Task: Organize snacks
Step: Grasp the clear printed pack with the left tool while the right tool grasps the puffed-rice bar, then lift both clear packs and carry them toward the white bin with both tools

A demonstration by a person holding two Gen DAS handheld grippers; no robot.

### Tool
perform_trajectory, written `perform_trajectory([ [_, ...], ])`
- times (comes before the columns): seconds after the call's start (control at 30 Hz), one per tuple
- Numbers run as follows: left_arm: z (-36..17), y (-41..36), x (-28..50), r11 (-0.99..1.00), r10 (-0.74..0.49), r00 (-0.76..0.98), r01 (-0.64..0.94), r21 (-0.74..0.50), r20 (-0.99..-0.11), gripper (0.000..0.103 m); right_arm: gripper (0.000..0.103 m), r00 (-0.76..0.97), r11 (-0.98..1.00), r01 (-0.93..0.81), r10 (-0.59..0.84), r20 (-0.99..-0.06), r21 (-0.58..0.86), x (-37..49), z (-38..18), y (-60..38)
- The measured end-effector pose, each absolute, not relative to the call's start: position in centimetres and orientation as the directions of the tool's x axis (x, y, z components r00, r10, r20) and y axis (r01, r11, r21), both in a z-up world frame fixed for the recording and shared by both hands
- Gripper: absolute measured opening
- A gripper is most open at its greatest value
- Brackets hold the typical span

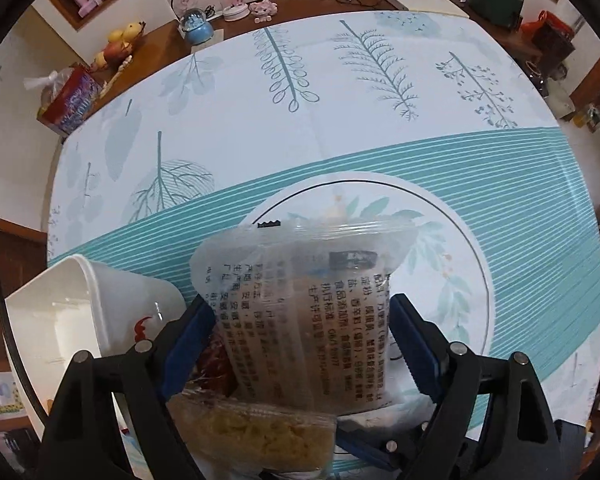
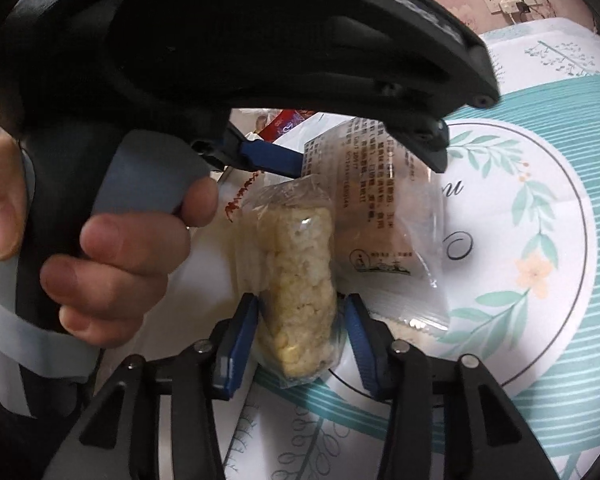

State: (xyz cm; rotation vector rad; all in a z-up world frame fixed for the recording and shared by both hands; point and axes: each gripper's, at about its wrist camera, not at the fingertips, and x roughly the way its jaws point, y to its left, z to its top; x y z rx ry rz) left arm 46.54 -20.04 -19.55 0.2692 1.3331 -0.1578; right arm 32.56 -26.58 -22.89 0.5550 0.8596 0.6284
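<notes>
Left wrist view, lower left: a white plastic tub [image 1: 80, 312] lies tipped on the leaf-print tablecloth [image 1: 340, 92]. At centre the left gripper [image 1: 304, 344] has its jaws spread around a printed snack packet [image 1: 300, 300], blue pads just beside it, whether touching I cannot tell. Right wrist view: a hand [image 2: 100, 248] at left holds that gripper; at lower centre the right gripper [image 2: 300, 340] brackets a puffed-rice bar packet [image 2: 300, 280], right pad apart.

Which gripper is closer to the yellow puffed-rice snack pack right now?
Right. The right gripper has its blue pads on either side of the puffed-rice pack. The left gripper sits just beyond it, straddling the printed clear packet.
</notes>
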Motion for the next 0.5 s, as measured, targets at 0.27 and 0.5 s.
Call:
perform_trajectory([
  [0.27, -19.1, -19.8, 46.5, 0.964, 0.056, 0.258, 0.239, 0.12, -0.965, 0.073, 0.038, 0.499, 0.688, -0.288, 0.702, -0.509, 0.666, 31.4, -22.6, -26.1],
  [0.5, -18.9, -20.0, 46.3, 0.961, 0.051, 0.251, 0.252, 0.116, -0.967, 0.07, 0.036, 0.499, 0.694, -0.3, 0.699, -0.513, 0.654, 30.7, -22.1, -25.7],
])
